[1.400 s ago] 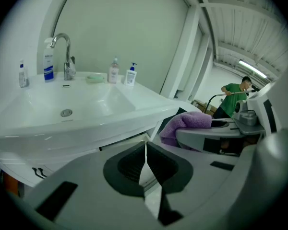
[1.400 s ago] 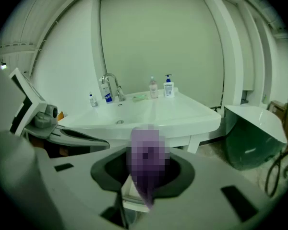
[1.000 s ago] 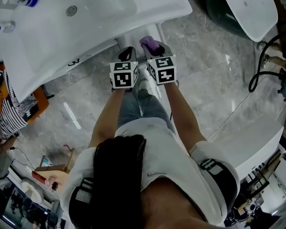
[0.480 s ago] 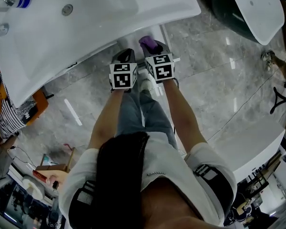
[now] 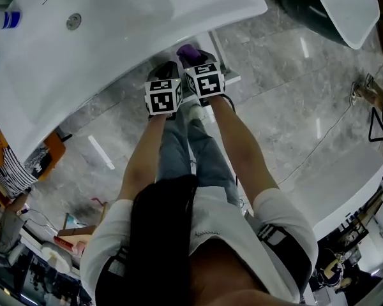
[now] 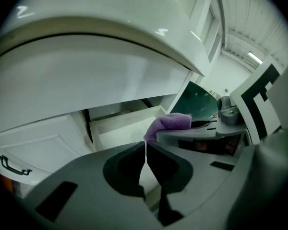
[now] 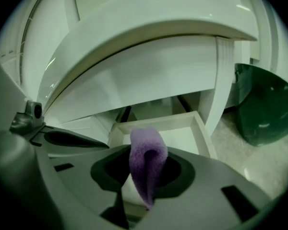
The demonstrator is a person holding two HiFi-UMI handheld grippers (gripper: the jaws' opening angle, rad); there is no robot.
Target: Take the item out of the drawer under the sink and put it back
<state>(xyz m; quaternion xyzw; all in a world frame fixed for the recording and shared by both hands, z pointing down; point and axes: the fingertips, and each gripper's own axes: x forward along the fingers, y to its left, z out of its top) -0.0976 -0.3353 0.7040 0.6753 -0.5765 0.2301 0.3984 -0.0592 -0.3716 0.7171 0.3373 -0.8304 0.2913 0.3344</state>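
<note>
- Against a second ago, both grippers sit closer to the sink (image 5: 115,37) – its rim now covers more of the cloth (image 7: 147,157) in the head view.
- The right gripper (image 7: 145,176) grips the folded purple cloth as before; the jaws pinch it and its rounded end sticks up past them.
- The cloth is held in front of the open drawer (image 7: 204,133) under the sink, not inside it.
- The left gripper (image 6: 146,162) is just beside the right, jaws pressed together with nothing between them.
- The drawer is white and pulled out; beside it is a white cabinet door (image 6: 38,147) with a dark handle.
- The floor (image 5: 293,88) is glossy grey marble.
- A dark green tub (image 7: 264,109) stands to the right – a white basin (image 5: 348,8) lies over it in the head view.
- A person in a striped top (image 5: 13,171) is at the left edge.
</note>
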